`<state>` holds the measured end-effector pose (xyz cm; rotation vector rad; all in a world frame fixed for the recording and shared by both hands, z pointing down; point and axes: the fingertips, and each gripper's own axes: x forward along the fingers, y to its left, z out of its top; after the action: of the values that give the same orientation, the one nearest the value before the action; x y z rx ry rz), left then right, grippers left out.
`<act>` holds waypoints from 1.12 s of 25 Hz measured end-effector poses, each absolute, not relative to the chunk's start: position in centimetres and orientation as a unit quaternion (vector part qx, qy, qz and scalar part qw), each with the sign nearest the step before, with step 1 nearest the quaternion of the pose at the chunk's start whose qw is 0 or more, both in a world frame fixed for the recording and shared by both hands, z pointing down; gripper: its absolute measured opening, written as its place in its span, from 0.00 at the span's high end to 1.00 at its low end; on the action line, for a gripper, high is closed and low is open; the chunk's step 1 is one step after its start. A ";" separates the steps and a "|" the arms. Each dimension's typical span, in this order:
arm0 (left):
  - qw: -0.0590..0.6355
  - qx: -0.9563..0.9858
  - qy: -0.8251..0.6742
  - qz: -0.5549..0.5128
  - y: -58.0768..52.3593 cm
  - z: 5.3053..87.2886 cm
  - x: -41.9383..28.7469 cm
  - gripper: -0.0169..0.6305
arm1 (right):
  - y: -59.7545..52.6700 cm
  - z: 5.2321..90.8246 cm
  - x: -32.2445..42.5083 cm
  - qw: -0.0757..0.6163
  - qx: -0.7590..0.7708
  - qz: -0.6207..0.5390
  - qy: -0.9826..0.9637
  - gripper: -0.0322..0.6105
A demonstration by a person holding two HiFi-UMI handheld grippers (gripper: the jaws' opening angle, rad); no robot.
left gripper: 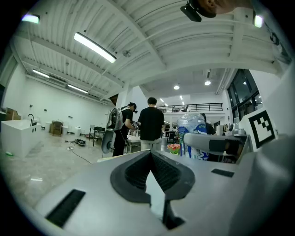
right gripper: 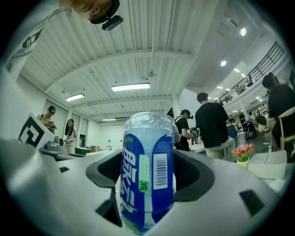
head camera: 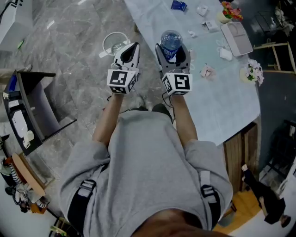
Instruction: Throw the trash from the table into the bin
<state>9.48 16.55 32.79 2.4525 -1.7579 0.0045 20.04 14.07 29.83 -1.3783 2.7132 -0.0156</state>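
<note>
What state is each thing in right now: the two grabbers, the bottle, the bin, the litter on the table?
left gripper, shut, empty.
right gripper, shut on the bottle.
bottle, upright, clamped between the jaws.
bin, open-topped, on the floor.
paper scraps, lying on the table.

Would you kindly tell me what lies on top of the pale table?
Small crumpled scraps, a blue wrapper, a white tray and flower bunches. The right gripper and its bottle cover part of the table edge.
</note>
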 end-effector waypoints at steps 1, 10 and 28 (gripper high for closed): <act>0.063 0.807 -0.587 0.001 16.7 32.8 8.6 0.97 | 14.0 29.8 19.3 0.050 -0.447 -0.005 0.893 0.43; 0.064 0.768 -0.637 0.000 16.7 33.2 2.1 0.97 | 12.9 30.5 12.6 0.047 -0.390 -0.016 0.920 0.43; 0.075 0.695 -0.715 0.018 9.2 34.2 -7.3 0.97 | 2.6 31.1 1.0 0.052 -0.278 -0.035 0.958 0.43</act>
<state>-7.34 9.16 34.20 2.0843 -2.1445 0.0540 0.99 2.63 31.10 -0.8466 2.9147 -0.1080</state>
